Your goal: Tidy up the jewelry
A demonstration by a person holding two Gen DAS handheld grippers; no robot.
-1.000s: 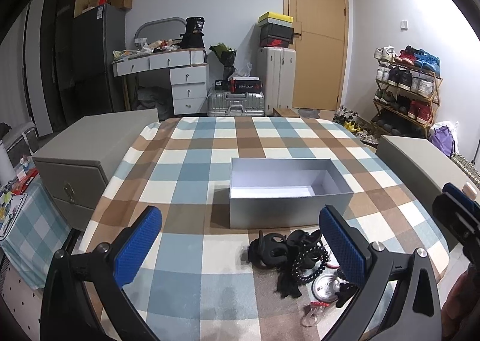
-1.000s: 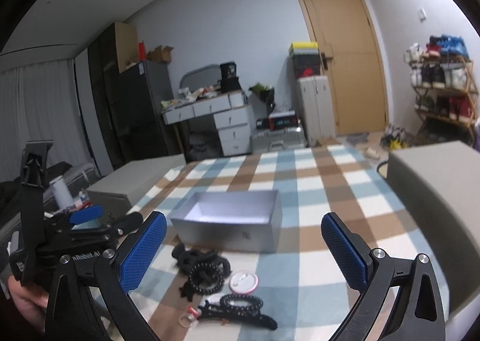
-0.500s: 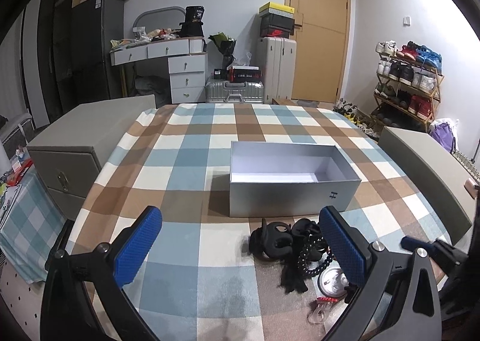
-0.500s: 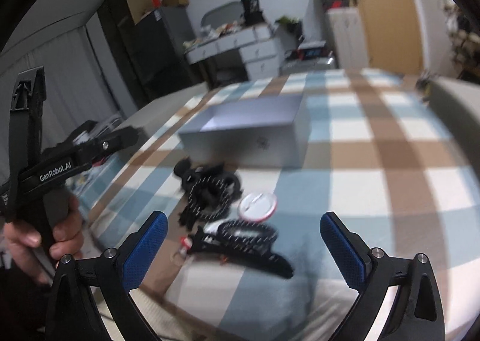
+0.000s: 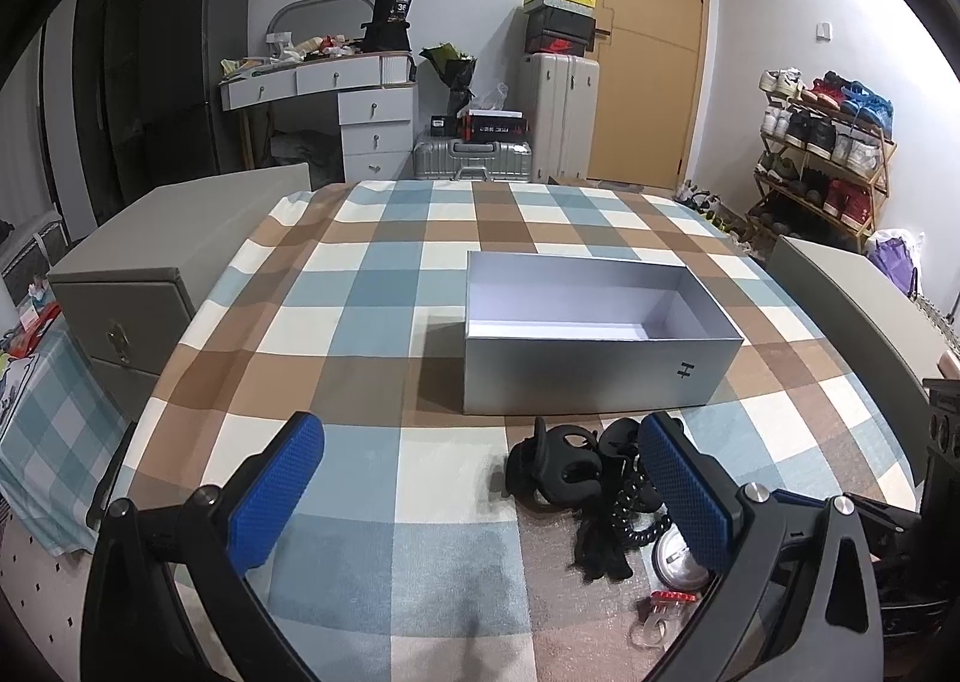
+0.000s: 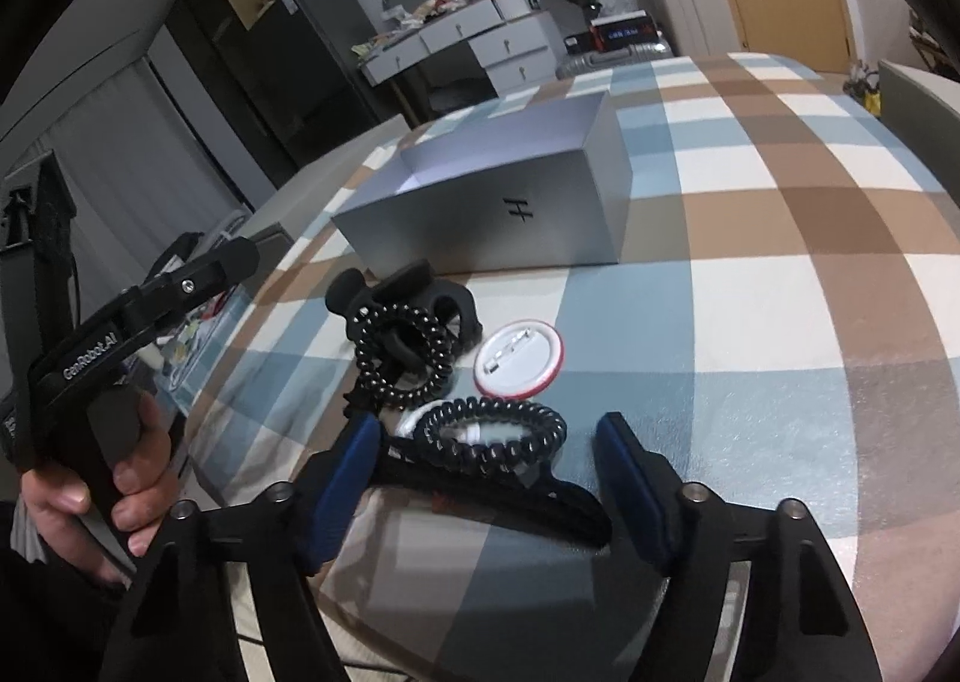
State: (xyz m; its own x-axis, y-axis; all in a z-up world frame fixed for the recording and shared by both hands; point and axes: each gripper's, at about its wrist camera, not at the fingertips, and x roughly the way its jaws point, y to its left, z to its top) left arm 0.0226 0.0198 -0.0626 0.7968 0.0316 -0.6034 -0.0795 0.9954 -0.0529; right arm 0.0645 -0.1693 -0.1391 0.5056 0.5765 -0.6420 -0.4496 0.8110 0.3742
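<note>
The jewelry pile lies on the checked tablecloth [image 5: 372,286] just in front of the silver box [image 5: 591,376], on the side of the box's wall that bears the small black mark. Nearest that wall is a black claw clip [image 6: 414,286]; a black spiral hair tie [image 6: 401,355] rests on top of the clip. Beside these, a little farther from the box, a round badge [image 6: 519,358] lies back-up, white with a red rim and a pin. Farther still from the box is a second black spiral tie [image 6: 495,433], sitting on a long black clip [image 6: 528,502] and partly over a small white piece, too hidden to identify.

Silver box: open top, pale inside, nothing visible in it.

Right gripper [image 6: 489,478]: jaws apart, low over the cloth, blue pads on either side of the second spiral tie and the long clip. Pads not touching either item as far as can be seen.

Left gripper [image 5: 474,496]: jaws wide apart, holding nothing, above the cloth on the near side of the box. A hand [image 6: 105,496] grips its handle.

In the left wrist view, a small red-and-clear item [image 5: 663,610] lies at the pile's edge farthest from the box; detail unclear.
</note>
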